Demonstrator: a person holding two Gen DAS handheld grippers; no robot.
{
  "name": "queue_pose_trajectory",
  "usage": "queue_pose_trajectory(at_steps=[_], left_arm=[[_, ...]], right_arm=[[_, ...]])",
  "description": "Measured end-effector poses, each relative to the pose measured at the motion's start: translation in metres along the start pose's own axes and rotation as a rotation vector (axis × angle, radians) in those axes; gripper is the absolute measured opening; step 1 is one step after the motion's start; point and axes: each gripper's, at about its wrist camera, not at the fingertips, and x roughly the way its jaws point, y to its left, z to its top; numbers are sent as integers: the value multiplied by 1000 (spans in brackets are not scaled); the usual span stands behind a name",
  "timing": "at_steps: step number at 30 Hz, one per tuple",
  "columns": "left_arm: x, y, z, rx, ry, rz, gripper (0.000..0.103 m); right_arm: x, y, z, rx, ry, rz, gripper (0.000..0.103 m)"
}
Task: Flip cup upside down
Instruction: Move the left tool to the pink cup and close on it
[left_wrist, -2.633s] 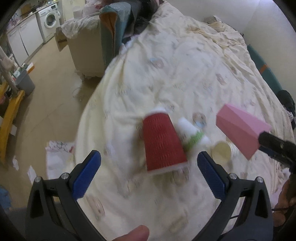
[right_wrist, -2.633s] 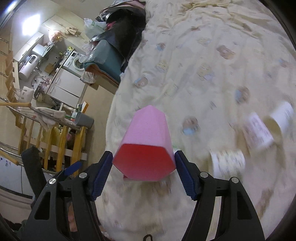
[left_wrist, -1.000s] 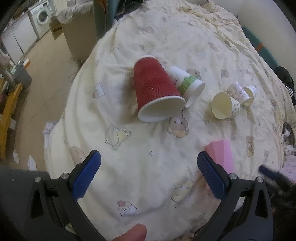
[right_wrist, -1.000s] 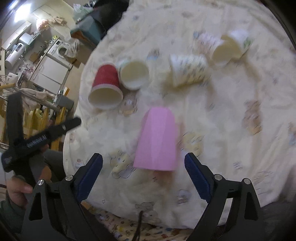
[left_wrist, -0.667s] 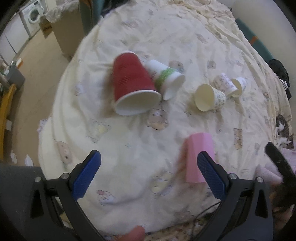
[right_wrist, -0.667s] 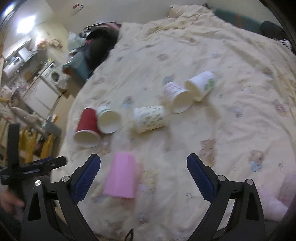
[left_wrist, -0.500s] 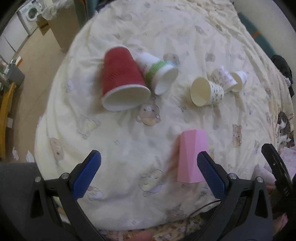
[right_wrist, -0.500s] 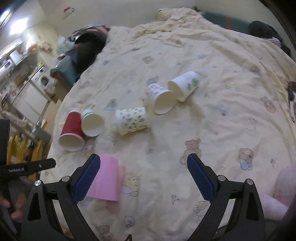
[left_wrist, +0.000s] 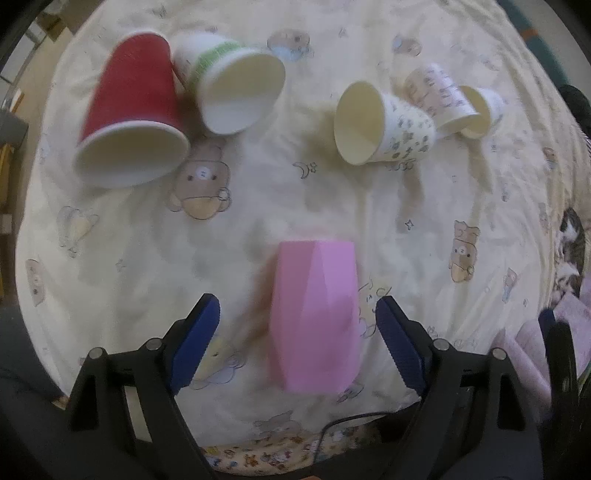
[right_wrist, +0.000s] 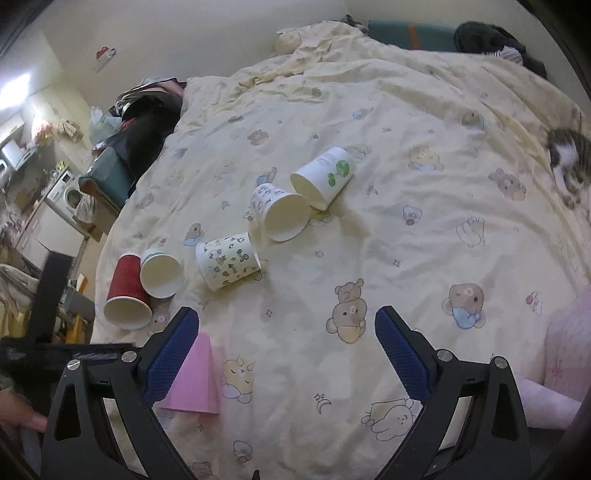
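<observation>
Left gripper: your left gripper (left_wrist: 295, 339) hangs spread wide, holding nothing, its blue pads either side of the pink faceted plastic cup (left_wrist: 316, 317) without touching it.
Right gripper: your right gripper (right_wrist: 284, 363) is also spread and empty, aimed at bare quilt; the pink cup (right_wrist: 192, 380) sits just beside its left pad.
Task's thing: the pink cup stands on the cream bear-print quilt (left_wrist: 129, 240) near the bed's front edge, wider end down, narrower closed end up; it looks upside down.
Step in hand: the flip on this cup seems finished and it is released.
Next move: lift straight off so you don't knock it; the soft quilt makes it tippy.
Around: the red ribbed paper cup (left_wrist: 133, 110), green-banded white paper cup (left_wrist: 236, 92) and patterned paper cup (left_wrist: 384, 125) lie on their sides further up the bed, two more behind them.
In the way: nothing near the pink cup; a thin black cable (left_wrist: 343, 430) trails by the edge.
</observation>
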Motion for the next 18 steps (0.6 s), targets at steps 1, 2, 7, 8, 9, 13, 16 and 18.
queue_pose_trajectory(at_steps=[1,2,7,8,9,13,16,18], left_arm=[[4,-1,3,-3,9,6,79],[7,-2,6,-8,20,11,76],[25,-2,19,-47,80,13,75],[29,-3,20,-45,105,10,74],[31,-5,21,-41,121,8,69],[38,-3,22,-52,144,13,60],[40,-1,23,-61,153,-19,51],[34,-1,22,-41,132,-46,51]], right_arm=[[1,0,0,3,4,5,99],[1,0,0,3,8,10,99],[2,0,1,3,16,41,99],[2,0,1,5,17,43,99],[2,-1,1,9,20,48,99],[4,-3,2,29,28,75,99],[3,1,1,19,25,81,99],[3,3,0,11,26,78,99]])
